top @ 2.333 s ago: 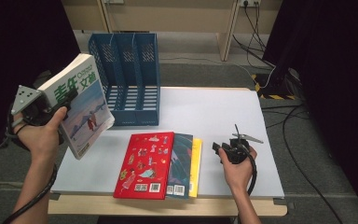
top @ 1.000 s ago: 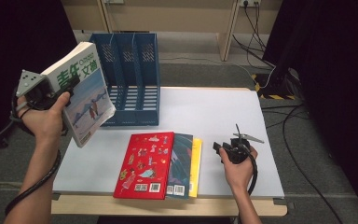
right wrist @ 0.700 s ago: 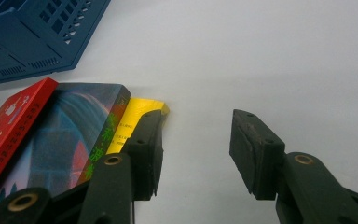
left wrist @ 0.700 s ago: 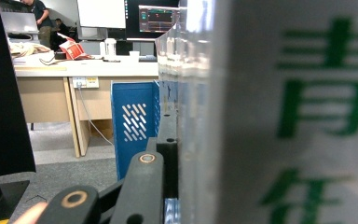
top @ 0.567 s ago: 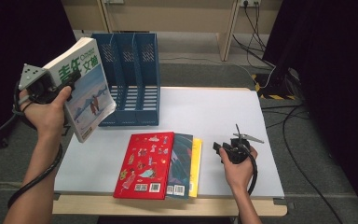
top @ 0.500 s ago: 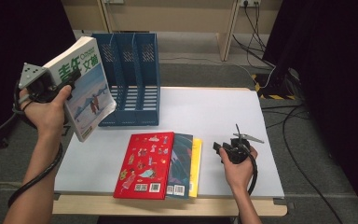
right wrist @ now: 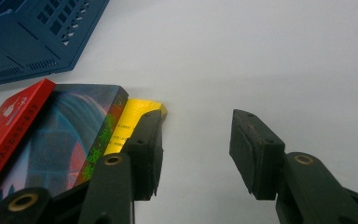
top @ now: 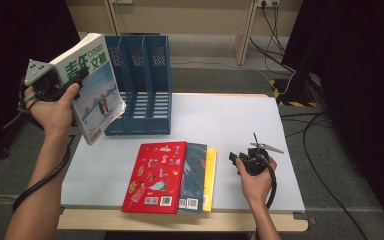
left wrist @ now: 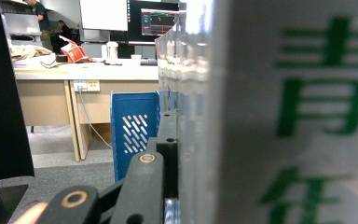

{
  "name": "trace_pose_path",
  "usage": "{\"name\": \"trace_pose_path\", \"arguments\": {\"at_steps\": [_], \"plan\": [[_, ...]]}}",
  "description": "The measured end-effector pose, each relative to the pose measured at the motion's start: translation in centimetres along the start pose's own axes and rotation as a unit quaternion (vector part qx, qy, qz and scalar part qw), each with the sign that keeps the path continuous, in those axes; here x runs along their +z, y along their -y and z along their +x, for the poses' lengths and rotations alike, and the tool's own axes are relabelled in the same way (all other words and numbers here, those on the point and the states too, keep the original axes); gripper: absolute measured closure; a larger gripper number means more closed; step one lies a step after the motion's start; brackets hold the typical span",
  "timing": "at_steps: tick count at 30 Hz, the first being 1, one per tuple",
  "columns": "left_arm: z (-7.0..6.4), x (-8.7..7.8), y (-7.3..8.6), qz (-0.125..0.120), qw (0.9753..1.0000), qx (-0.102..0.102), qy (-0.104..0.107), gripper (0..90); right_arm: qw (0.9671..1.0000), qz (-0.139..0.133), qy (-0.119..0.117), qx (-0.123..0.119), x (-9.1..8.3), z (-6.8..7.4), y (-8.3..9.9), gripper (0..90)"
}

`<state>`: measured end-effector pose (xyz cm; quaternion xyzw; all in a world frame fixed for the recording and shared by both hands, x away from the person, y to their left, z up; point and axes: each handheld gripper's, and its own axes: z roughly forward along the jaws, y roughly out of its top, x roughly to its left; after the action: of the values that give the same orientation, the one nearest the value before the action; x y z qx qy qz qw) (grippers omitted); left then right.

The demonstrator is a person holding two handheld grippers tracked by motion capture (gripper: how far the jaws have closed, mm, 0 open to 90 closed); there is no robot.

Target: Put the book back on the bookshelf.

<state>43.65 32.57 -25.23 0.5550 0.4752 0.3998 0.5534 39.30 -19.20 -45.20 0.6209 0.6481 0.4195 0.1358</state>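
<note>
L fingers (top: 77, 80) clamped on white magazine (top: 92, 95); R fingers (right wrist: 196, 154) apart, empty, near yellow book (right wrist: 133, 119)

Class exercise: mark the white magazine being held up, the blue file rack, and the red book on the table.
white magazine (top: 96, 95), high view, on its front cover.
blue file rack (top: 145, 67), high view, on a perforated divider.
red book (top: 155, 177), high view, middle of its cover.

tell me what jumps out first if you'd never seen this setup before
The white magazine with green lettering, held up in the air by the left gripper at the table's left edge, beside the blue file rack. Then the red book on top of a fanned stack at the front, with the right gripper resting open beside it.
</note>
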Motion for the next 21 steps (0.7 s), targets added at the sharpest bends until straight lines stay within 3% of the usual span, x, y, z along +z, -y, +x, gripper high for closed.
{"name": "trace_pose_path", "arguments": {"at_steps": [21], "plan": [[0.2,3.5,-0.4,0.010,0.9999,0.004,-0.007,73.7,1.0000,0.003,0.002,0.000,0.1,0.0,0.2,54.7]]}}
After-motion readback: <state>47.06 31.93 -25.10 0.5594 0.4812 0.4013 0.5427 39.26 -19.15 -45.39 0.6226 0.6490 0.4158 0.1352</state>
